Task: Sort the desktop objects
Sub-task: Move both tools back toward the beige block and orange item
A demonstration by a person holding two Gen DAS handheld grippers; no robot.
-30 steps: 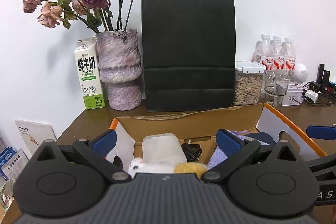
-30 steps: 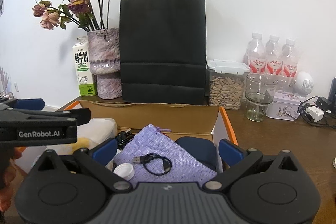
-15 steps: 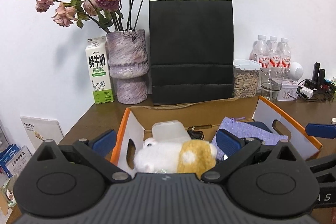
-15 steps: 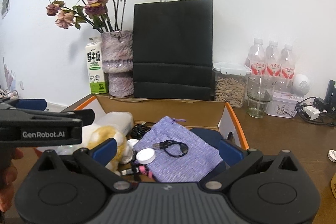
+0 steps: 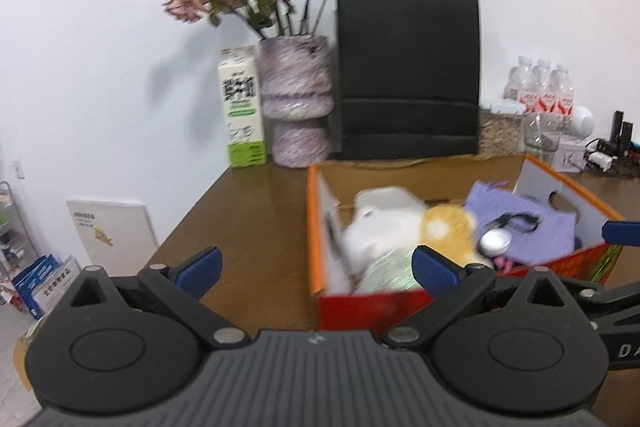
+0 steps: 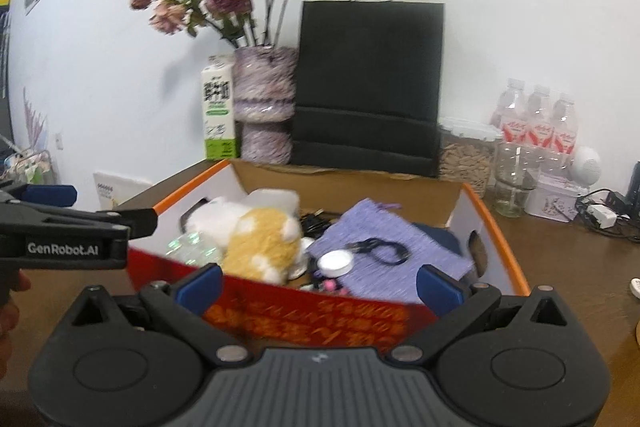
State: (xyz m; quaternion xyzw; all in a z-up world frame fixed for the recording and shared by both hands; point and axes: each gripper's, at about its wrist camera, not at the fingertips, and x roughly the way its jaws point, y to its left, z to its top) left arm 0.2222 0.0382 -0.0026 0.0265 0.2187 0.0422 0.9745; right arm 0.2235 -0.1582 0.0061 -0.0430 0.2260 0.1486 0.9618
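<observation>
red box point(image 6: 304, 315) seemingly beyond open jaws

Left gripper point(image 6: 48, 195) side: "GenRobot.AI" is showing in white letters
Right gripper body, seen from the left wrist: "DA" is peeking in at the edge
Milk carton point(image 6: 218, 111), red box front point(image 6: 312, 315): print is blurring, unreadable

Office desk point(image 5: 248, 227) (prob. shared), milk carton point(image 5: 241, 107), dried-flower vase point(image 5: 296, 99)

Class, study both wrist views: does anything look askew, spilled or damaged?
Nothing is spilled or visibly damaged. The cardboard box is a loose jumble: a plush toy lies slumped on its side, and a black cable sits on the purple pouch.
</observation>
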